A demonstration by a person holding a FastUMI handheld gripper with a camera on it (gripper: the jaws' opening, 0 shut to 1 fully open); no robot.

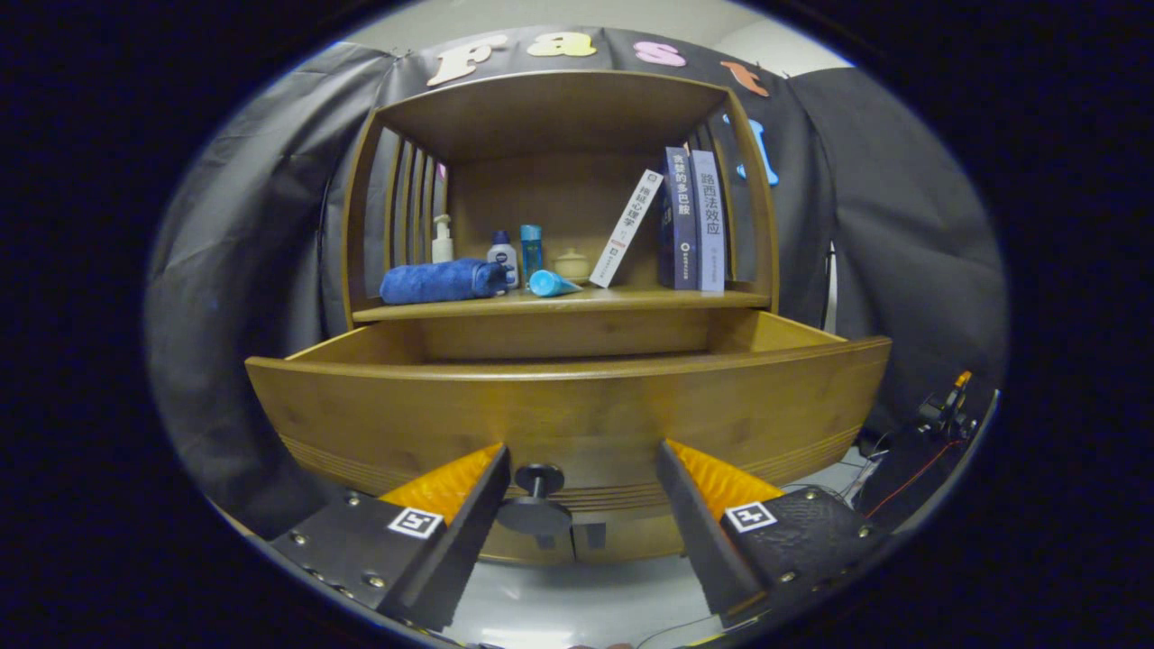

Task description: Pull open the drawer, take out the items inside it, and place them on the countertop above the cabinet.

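I see my claw (577, 505) at the bottom of the frame with its two fingers spread well apart, clamped on nothing. Between them, nearer the left finger, sits the round dark drawer knob (535, 505) on its short stem. The wide honey-brown wooden drawer (577, 406) fills the middle of the frame, already pulled out toward me, its long axis running left to right. Its front panel hides whatever lies inside, so I cannot tell what remains. Above it, upper centre, the wooden cabinet countertop (631, 301) carries a rolled blue towel (440, 281), bottles and books. I judge my next move goes up and over the drawer front.
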